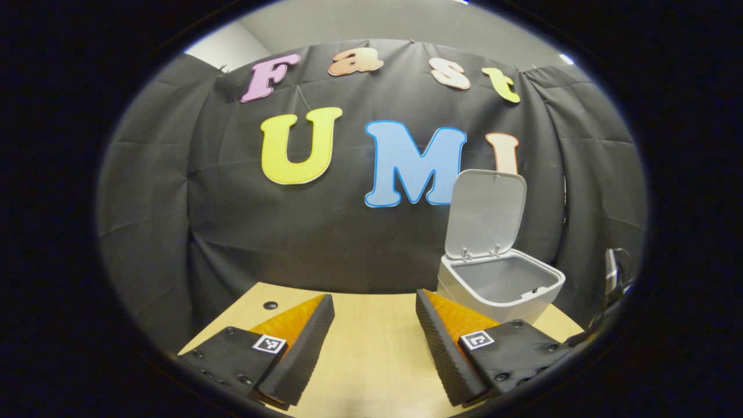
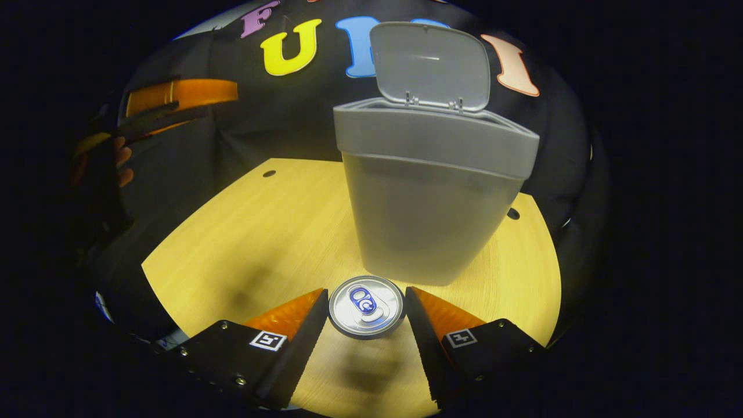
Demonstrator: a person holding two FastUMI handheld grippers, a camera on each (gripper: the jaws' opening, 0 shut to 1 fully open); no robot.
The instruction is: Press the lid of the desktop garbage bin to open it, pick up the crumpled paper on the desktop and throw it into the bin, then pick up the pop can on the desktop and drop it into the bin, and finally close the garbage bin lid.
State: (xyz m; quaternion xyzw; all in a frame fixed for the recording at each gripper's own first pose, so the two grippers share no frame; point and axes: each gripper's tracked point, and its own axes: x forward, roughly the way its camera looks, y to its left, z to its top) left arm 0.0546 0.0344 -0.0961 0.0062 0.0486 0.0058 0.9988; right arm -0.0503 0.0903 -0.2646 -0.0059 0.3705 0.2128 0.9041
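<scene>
Right hand-held gripper fingers flank the pop can before the bin.

The right gripper straddles an upright silver pop can with a blue tab, fingers close beside its rim. At twelve o'clock stands the grey plastic bin, its hinged lid raised. At ten o'clock hovers the other gripper.

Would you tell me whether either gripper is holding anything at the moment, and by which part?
The right gripper straddles the upright pop can at its top rim; whether both fingers press cannot be told. The left gripper is open and holds nothing.
</scene>
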